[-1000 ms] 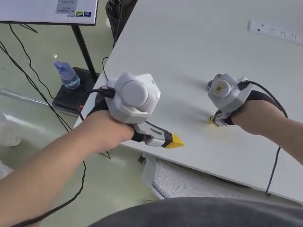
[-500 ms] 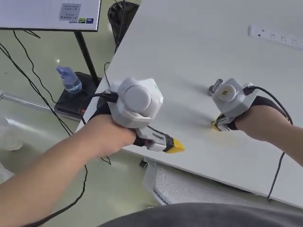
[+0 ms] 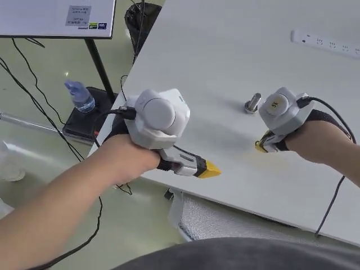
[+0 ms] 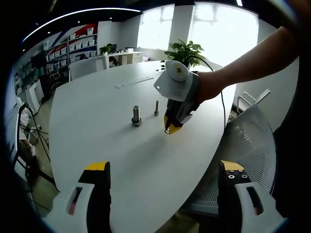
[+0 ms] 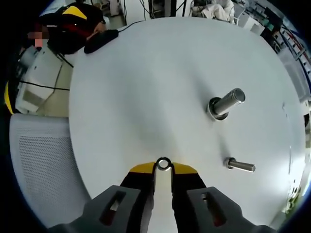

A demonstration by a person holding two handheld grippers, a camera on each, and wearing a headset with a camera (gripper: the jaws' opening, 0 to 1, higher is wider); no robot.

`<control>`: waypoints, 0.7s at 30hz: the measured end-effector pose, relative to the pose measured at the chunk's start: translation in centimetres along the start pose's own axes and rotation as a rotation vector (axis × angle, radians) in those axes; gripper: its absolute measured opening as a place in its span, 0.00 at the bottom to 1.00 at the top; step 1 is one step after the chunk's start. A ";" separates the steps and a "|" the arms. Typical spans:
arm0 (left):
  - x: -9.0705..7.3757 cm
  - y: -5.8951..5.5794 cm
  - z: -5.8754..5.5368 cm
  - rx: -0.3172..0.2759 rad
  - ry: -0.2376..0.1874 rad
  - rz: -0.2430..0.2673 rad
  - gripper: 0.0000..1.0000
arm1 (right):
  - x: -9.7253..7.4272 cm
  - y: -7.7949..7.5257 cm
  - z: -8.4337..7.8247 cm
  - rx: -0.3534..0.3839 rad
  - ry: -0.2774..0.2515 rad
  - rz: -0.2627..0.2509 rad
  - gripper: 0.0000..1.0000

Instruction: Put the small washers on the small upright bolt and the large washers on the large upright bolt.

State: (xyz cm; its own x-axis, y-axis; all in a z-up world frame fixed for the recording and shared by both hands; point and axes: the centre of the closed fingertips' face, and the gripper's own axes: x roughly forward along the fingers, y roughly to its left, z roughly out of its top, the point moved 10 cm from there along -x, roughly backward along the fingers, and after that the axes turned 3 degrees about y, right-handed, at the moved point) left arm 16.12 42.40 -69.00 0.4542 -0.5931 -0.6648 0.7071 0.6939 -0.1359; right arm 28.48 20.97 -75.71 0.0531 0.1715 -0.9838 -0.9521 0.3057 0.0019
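Observation:
My right gripper is shut on a small metal washer, the ring held at the yellow tips just above the white table. The large upright bolt stands ahead and to the right, with the thin small bolt nearer on the right. In the head view the right gripper points down beside the large bolt. My left gripper hovers at the table's near edge, open and holding nothing. Its own view shows the left gripper, both bolts and the right gripper.
A white power strip lies at the far right of the table. A mesh chair sits under the near edge. On the floor to the left are a water bottle, cables and a stand base.
My right gripper has shifted a little to the right with the washer, uncovering the large bolt in the head view. The left gripper has hardly moved.

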 end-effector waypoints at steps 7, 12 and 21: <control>0.1 0.0 0.0 -0.006 -0.009 0.002 0.93 | -1.2 -0.8 -1.6 0.027 0.005 0.005 0.13; 0.1 0.2 0.0 -0.012 -0.015 0.005 0.94 | -1.5 -1.8 -2.7 0.053 0.013 -0.003 0.13; 0.2 0.2 0.2 -0.005 -0.012 0.009 0.97 | -2.1 -4.2 -4.4 0.072 0.004 0.009 0.13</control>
State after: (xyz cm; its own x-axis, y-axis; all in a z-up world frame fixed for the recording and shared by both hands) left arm 16.44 42.32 -68.96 0.4672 -0.5913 -0.6574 0.7004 0.7013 -0.1330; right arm 31.09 15.20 -74.44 0.0438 0.1709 -0.9843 -0.9283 0.3710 0.0231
